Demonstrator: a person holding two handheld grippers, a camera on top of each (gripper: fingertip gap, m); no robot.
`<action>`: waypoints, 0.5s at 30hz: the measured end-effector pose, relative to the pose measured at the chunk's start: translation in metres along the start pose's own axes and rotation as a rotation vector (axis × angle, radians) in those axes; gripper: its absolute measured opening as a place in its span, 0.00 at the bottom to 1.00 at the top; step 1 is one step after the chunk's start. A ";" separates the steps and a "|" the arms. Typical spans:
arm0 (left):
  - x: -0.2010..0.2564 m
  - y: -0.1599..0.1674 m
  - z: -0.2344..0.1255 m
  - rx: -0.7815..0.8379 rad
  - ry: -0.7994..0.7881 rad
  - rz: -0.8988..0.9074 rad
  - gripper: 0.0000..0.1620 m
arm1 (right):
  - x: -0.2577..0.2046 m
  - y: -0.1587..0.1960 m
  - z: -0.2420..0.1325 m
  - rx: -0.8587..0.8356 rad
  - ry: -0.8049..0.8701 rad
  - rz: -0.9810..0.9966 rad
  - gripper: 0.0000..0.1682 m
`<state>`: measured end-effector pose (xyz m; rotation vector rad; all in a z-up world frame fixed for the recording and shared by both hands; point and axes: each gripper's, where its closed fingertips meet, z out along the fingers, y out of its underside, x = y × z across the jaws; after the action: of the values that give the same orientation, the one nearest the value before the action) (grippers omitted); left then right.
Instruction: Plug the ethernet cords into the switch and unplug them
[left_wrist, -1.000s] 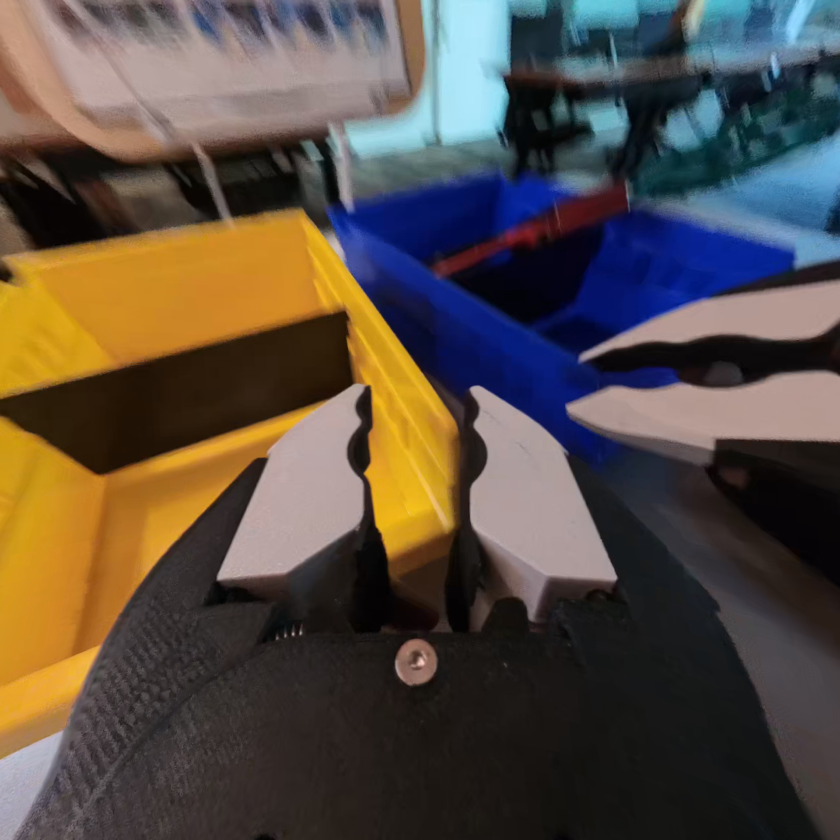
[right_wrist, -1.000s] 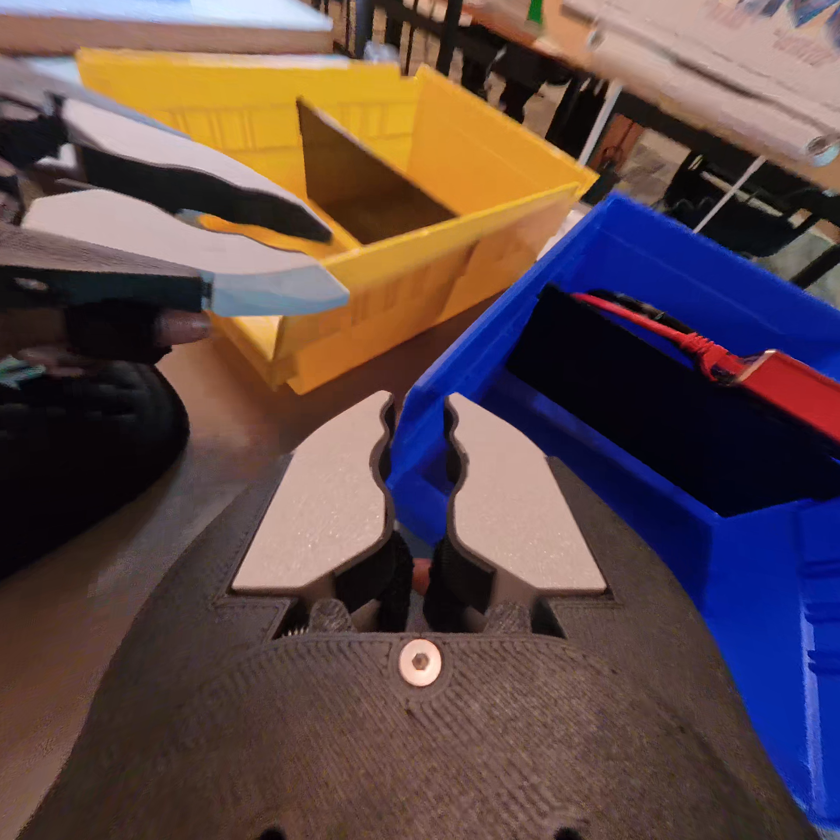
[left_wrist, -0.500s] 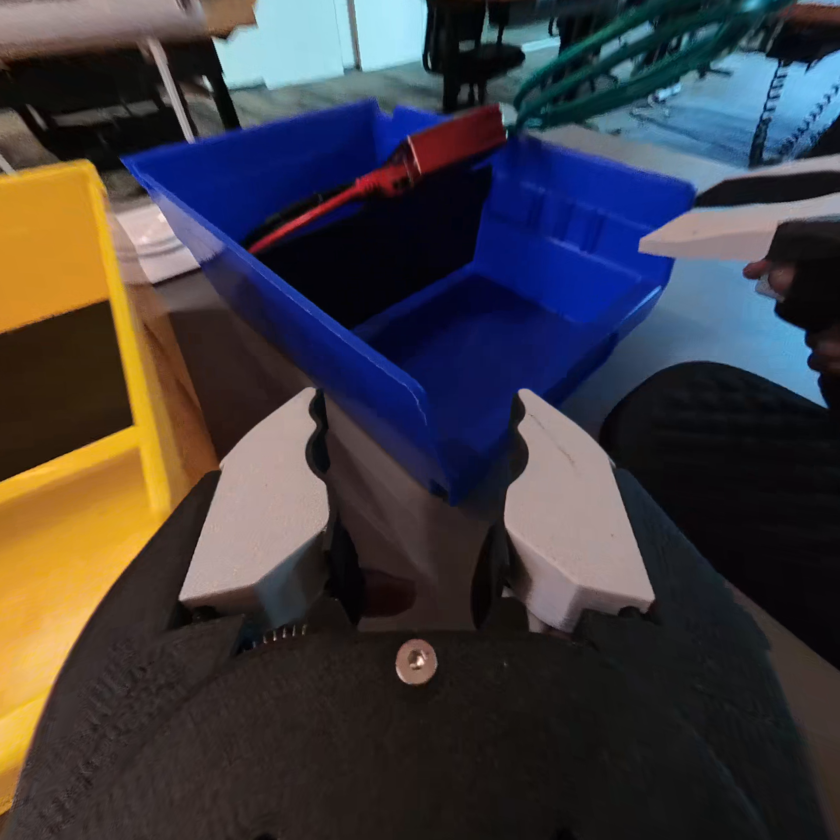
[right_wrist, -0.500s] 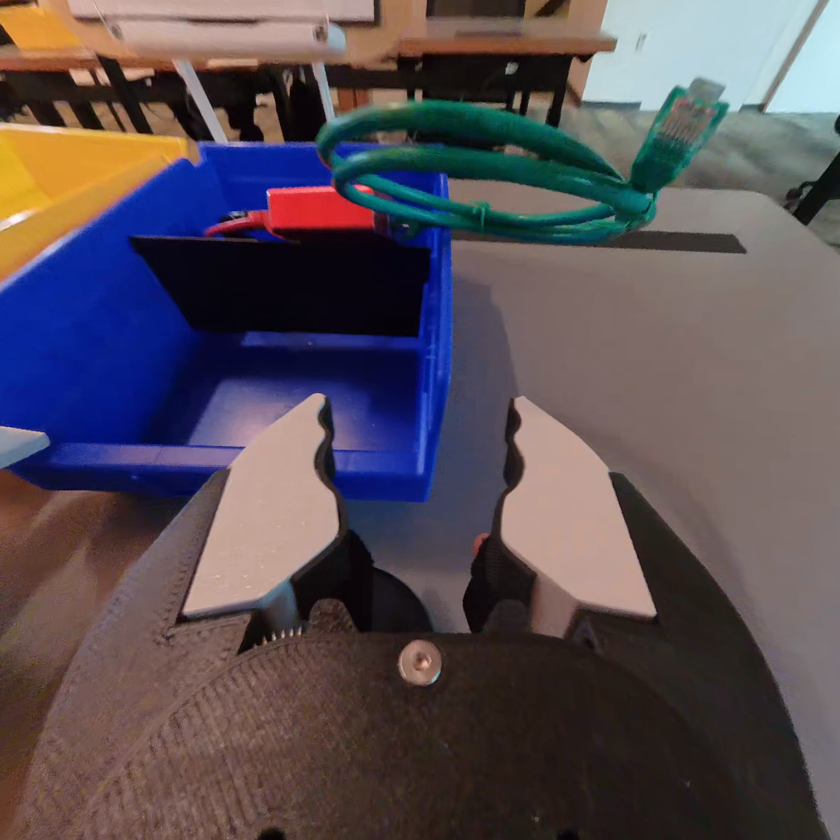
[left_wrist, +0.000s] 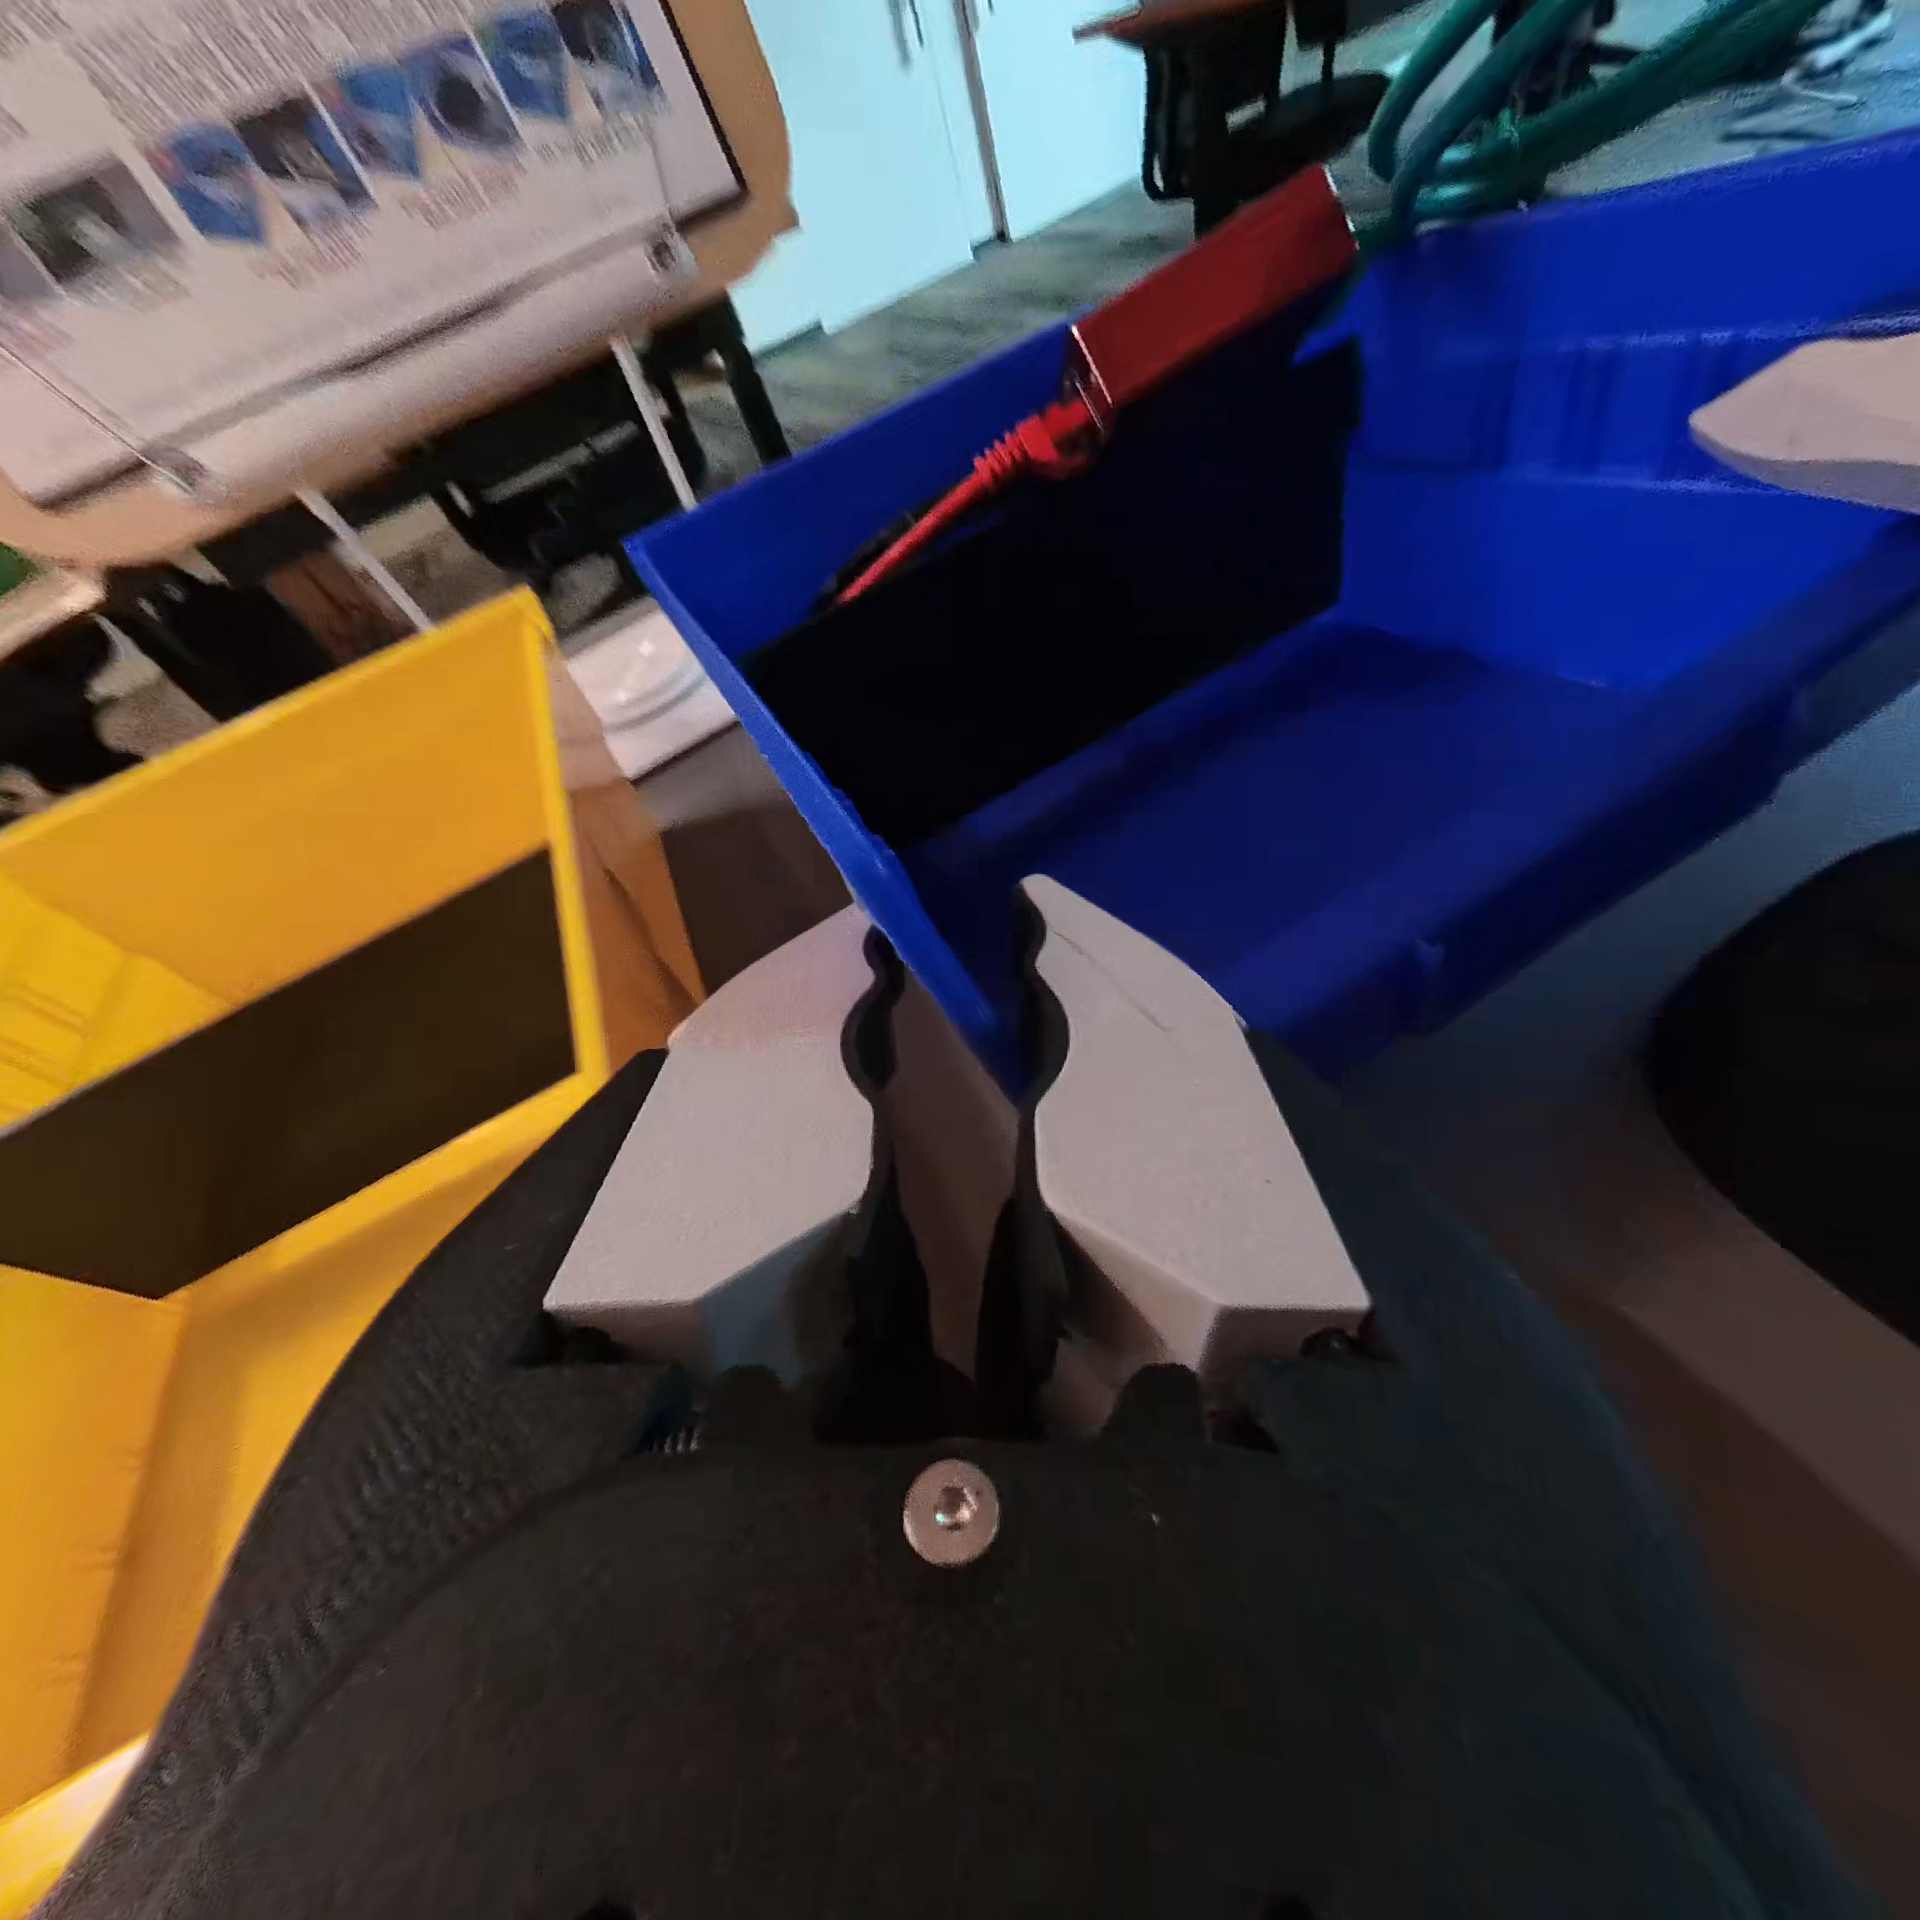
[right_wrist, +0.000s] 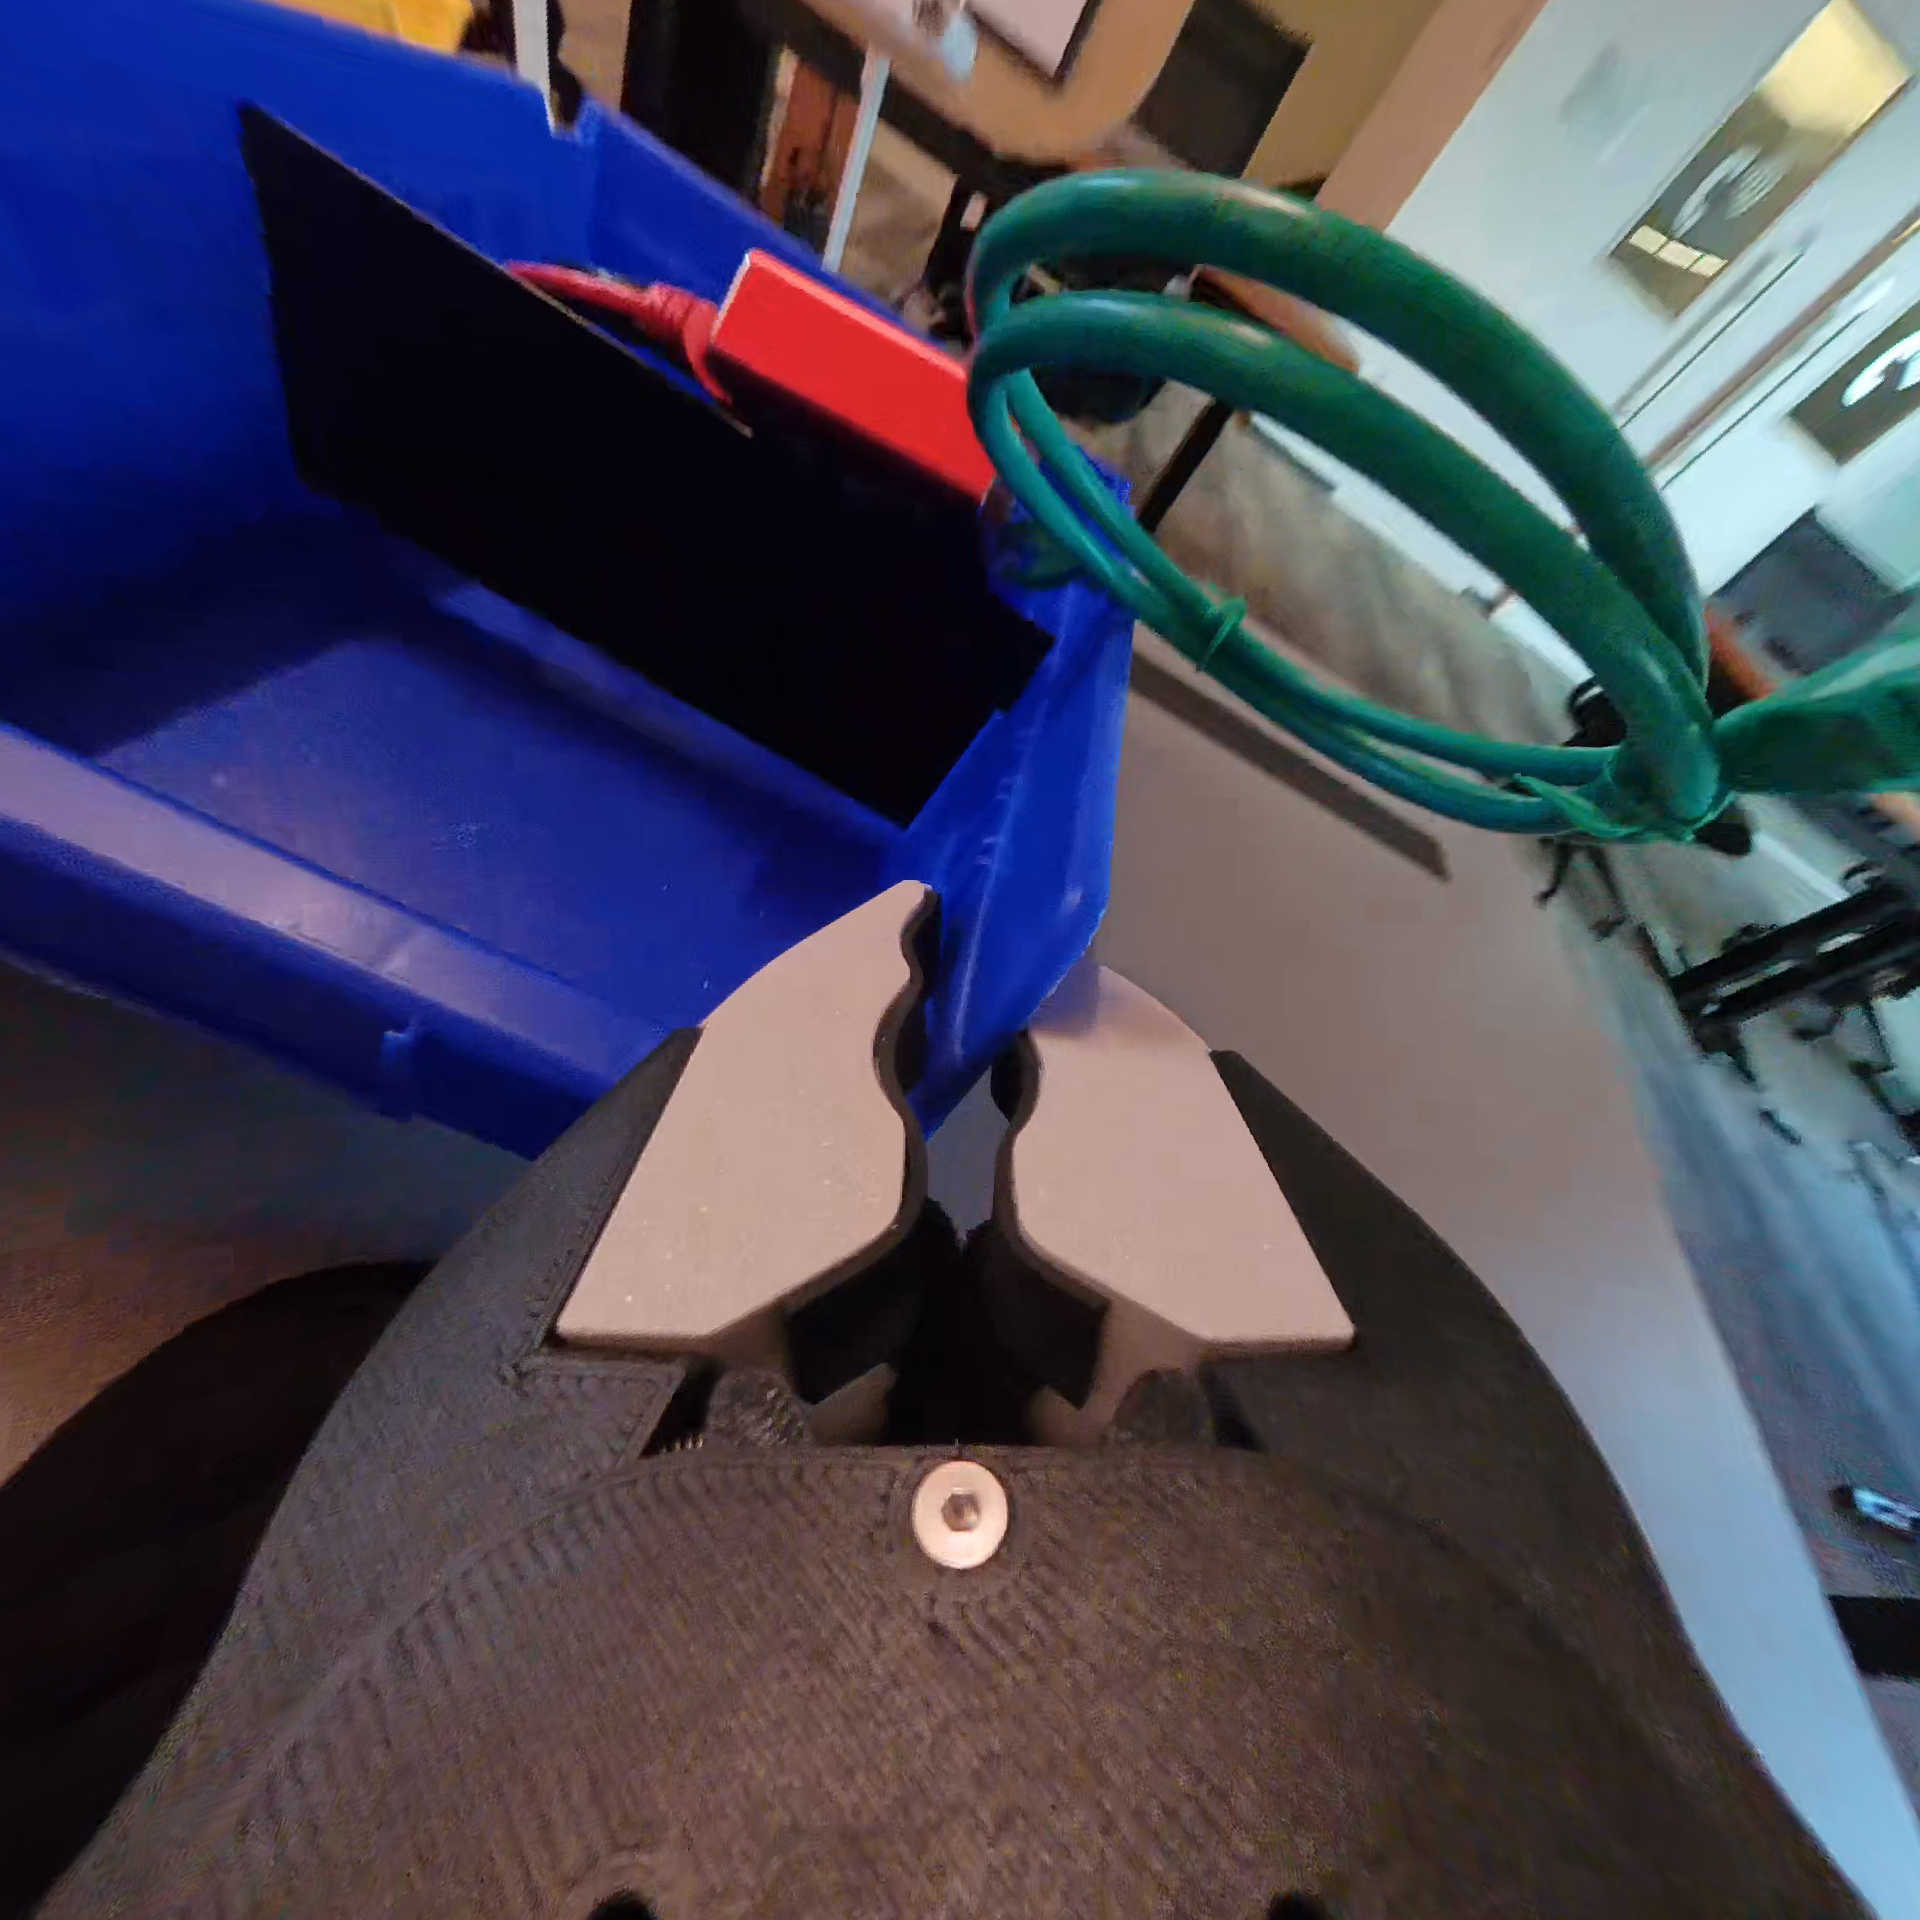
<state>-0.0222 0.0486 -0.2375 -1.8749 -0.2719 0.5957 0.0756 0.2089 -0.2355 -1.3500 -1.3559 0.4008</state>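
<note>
A blue bin (left_wrist: 1351, 810) holds a red switch (left_wrist: 1205, 281) propped on a black divider (left_wrist: 1039, 623), with a red cord (left_wrist: 966, 499) plugged into one end. A coiled green cord (right_wrist: 1351, 416) sticks out from the switch (right_wrist: 842, 364) over the bin's far right corner. My left gripper (left_wrist: 951, 977) is closed on the bin's left wall near the front corner. My right gripper (right_wrist: 997, 966) is closed on the bin's right wall (right_wrist: 1018, 831) near its front corner. One of its fingers (left_wrist: 1818, 426) shows at the right edge of the left wrist view.
A yellow bin (left_wrist: 312, 779) with a dark divider stands just left of the blue bin. A white round item (left_wrist: 644, 675) lies behind the gap between them. The grey table (right_wrist: 1351, 1143) runs to the right of the blue bin. A poster board (left_wrist: 312, 208) stands behind. Tip to tip, the grippers are about 20 centimeters apart.
Both grippers went from open in front of the blue bin to closed on its side walls. The left moved onto the left wall, the right onto the right wall.
</note>
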 end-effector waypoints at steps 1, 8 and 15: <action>-0.004 -0.008 -0.005 0.032 -0.028 0.016 0.11 | 0.001 -0.006 -0.007 0.003 0.015 -0.016 0.09; -0.037 -0.081 -0.067 0.289 -0.129 0.038 0.09 | 0.013 -0.081 -0.066 0.223 0.174 -0.057 0.09; -0.113 -0.088 -0.144 0.342 -0.321 0.060 0.10 | -0.039 -0.171 -0.079 0.412 0.092 -0.088 0.09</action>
<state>-0.0343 -0.0858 -0.0858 -1.4591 -0.3014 0.9261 0.0502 0.0920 -0.0848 -0.9534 -1.1738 0.5196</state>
